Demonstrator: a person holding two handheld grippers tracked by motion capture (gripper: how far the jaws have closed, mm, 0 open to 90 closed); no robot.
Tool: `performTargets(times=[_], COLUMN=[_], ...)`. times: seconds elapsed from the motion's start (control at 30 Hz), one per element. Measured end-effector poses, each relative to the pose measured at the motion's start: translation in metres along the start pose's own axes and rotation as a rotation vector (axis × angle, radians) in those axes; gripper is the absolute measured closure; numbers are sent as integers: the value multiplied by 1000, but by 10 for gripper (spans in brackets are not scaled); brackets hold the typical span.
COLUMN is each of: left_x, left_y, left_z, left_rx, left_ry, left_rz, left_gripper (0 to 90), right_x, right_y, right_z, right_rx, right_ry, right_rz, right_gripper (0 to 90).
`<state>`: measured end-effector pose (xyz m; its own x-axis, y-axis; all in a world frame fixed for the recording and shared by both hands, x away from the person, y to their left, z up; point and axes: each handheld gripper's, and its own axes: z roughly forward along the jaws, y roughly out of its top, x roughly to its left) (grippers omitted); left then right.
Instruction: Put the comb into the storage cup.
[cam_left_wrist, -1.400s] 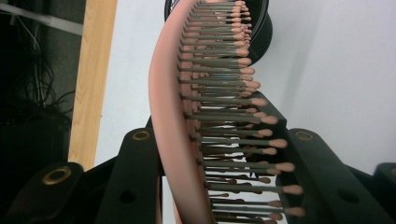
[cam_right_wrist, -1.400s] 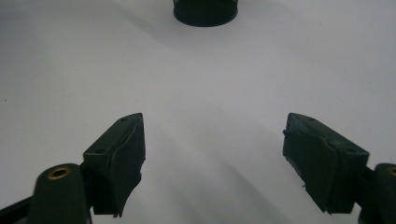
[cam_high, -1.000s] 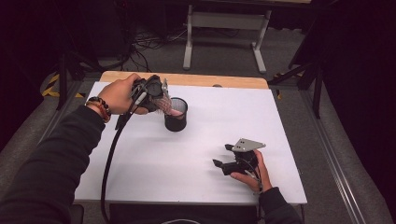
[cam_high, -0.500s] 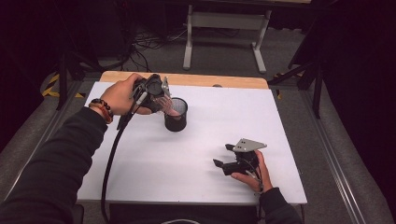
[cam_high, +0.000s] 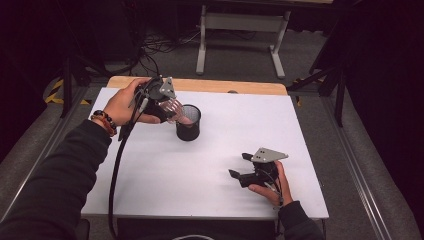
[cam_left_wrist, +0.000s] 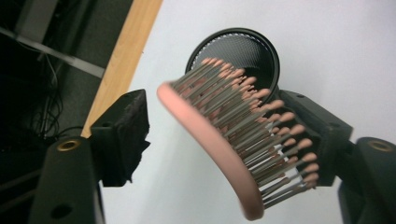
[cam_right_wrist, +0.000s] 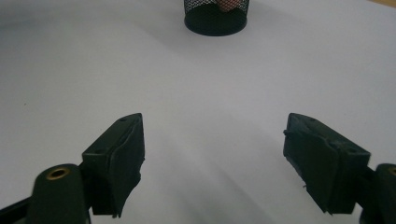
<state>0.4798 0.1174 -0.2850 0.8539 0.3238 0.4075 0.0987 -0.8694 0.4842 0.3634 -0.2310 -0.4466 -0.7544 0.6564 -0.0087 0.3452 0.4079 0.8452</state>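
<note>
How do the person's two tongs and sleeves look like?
Both tongs, left and right, are black with a grey three-cornered plate on top. Their jaws carry worn black pads and brass-coloured screw holes. A black cable trails from the left. Dark sleeves; a beaded bracelet on the left wrist.

Dark sleeves; beaded bracelet (cam_high: 105, 121); black tools, brass screws, grey plates.

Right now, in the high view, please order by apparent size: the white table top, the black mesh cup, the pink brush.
1. White table top, by far the largest.
2. Black mesh cup.
3. Pink brush, smallest, though the left tongs hide part of it, so this is unsure.
</note>
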Motion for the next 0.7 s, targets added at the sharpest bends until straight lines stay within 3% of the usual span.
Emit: performTargets(times=[0.13, 0.4, 0.7], left_x=[-3, -7, -13], left_y=[-3, -8, -10], left_z=[-7, -15, -17], left_rx=[-82, -188, -210], left_ry=[19, 40, 52], left_rz=[-14, -32, -20], left_gripper=[235, 180, 164], right_x=[1, 3, 3], right_y=[2, 5, 6], right_z=[-2, -7, -10], right_rx=[-11, -38, -56], right_ry=[-10, -41, -62], right_rz=[-13, -32, -41], right_gripper=[205, 205, 205])
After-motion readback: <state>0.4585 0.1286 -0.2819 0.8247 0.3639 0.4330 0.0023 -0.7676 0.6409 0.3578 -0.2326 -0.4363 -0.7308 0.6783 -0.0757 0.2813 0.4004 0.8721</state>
